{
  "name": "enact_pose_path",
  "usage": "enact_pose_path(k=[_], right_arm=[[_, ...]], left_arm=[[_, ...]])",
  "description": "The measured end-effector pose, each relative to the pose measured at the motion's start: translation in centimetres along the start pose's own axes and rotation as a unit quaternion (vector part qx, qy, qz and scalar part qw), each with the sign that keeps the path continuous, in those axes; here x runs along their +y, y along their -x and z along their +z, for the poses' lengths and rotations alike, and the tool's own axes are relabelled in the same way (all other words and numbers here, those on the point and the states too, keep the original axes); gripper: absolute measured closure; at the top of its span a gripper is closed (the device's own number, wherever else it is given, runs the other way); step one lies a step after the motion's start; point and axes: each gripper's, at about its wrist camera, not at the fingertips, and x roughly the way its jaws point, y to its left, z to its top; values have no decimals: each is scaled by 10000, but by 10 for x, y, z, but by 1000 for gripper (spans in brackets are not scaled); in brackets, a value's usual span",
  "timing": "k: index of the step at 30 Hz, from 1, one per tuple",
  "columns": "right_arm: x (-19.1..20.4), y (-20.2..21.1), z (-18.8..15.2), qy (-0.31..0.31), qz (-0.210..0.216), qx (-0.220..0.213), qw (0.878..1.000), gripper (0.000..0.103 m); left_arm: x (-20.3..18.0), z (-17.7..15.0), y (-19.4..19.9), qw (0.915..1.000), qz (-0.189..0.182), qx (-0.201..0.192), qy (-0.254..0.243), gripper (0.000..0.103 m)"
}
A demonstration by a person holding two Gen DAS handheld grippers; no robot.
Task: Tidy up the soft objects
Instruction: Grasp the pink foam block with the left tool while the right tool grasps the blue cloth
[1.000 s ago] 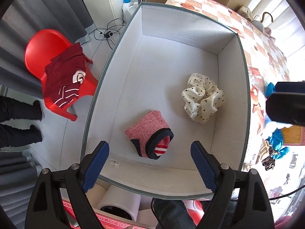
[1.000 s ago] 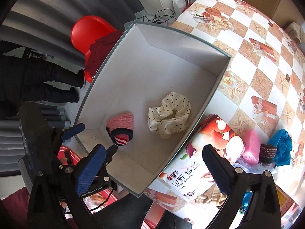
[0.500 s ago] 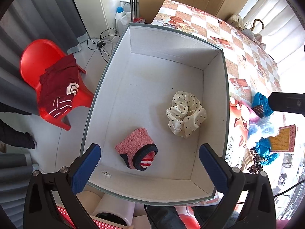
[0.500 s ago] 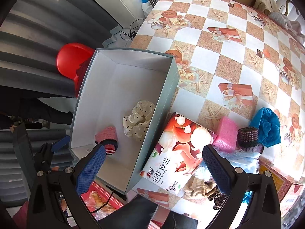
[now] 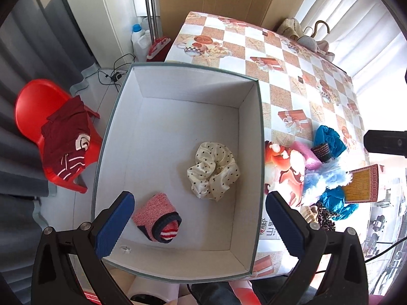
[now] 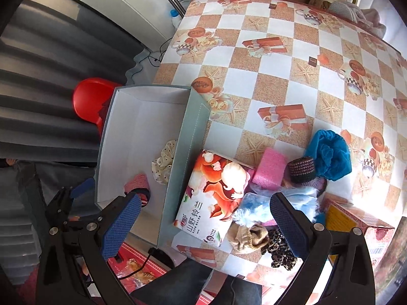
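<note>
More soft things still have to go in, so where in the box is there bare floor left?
The box floor is bare across its far half, behind the polka-dot scrunchie, and along the left wall. The near end is tighter, with the red knit piece there. Beside the box, the pile round the pink sponge is crowded.

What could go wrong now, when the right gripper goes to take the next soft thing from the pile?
The soft things lie crowded: the fluffy light blue piece touches the beige knit and the leopard scrunchie, so the open right gripper may pick up two together. The box seems to overhang the table edge; a push might tip it.
</note>
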Motion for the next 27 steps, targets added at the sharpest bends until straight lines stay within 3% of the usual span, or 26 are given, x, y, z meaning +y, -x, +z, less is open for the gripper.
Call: enact_pose_path(k=[8,14,21,27], right_arm=[[-100,66,-15,-1100,-180,-343,9932,1],[-167,88,-24,-1475,-496,-377,9871,1],[-233,50,-10,-1584,-597,225,9853,1],[-243,-17,29,-922,-444,1136,9882,1]], left_arm=[[-87,47,-10,9944,-78,47,-1054,0],[-159,68,-63,9807,-83,703,-1822,0],[-204,77,-128,9533,214,1573,-2569,0],[-214,84,-167,9358,382,2213,-2719,0]])
